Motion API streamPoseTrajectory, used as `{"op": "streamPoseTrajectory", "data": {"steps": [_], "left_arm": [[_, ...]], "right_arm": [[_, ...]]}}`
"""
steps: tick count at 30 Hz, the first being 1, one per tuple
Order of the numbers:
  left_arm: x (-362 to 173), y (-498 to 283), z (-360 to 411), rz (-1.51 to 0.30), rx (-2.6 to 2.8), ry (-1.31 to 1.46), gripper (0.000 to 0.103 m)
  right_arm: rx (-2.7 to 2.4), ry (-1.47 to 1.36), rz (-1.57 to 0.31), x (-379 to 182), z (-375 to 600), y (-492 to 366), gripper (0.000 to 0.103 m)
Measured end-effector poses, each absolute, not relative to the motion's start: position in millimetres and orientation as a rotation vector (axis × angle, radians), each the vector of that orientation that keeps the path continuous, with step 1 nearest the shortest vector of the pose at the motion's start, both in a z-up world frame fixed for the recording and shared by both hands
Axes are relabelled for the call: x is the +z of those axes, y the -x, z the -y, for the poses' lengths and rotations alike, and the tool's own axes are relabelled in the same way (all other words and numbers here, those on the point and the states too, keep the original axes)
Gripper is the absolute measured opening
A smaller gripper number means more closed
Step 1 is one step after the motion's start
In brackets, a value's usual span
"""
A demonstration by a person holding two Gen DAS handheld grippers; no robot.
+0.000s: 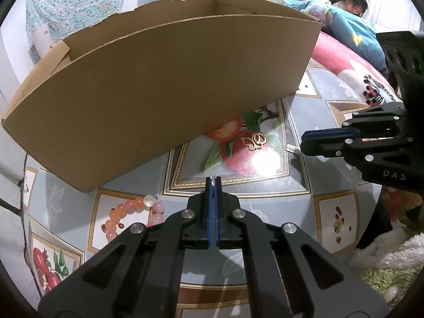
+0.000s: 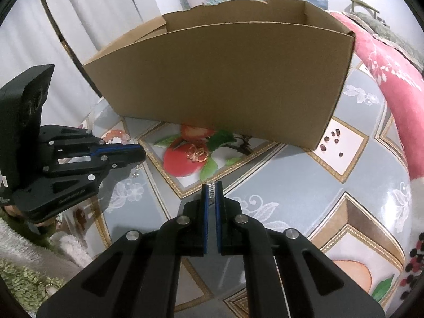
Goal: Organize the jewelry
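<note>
The left gripper (image 1: pixel 214 179) pinches a small clear piece; the right gripper (image 2: pixel 212 184) clamps a silver strip (image 2: pixel 211 189). A gold pendant (image 1: pixel 255 141) lies ahead, by the box (image 1: pixel 159 84).

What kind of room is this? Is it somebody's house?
Probably a bedroom or living room at home. A person lies under a floral blanket in the background, a fruit-patterned tablecloth covers the table, and a fluffy rug lies below.
</note>
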State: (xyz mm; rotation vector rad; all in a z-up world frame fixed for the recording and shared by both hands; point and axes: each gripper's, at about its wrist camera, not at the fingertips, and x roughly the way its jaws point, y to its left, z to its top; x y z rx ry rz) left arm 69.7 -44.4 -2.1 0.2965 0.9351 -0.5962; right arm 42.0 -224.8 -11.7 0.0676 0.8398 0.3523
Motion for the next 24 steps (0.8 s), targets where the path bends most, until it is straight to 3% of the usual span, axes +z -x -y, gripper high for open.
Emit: {"op": "streamPoseTrajectory", "data": {"steps": [10, 16, 24], "left_arm": [[3.5, -66.2, 35.2, -0.916, -0.599, -0.266, 0.001], [4.3, -65.9, 31.7, -0.911, -0.596, -0.252, 0.001], [5.4, -66.5, 28.8, -0.903, -0.595, -0.235, 0.001]], "right_arm": [[0.347, 0.013, -0.865, -16.2, 208.6, -53.5, 0.006], [0.347, 0.047, -0.867, -15.5, 198.6, -56.3, 0.018], [0.334, 0.065, -0.867, -17.4, 187.1, -60.5, 0.019]]}}
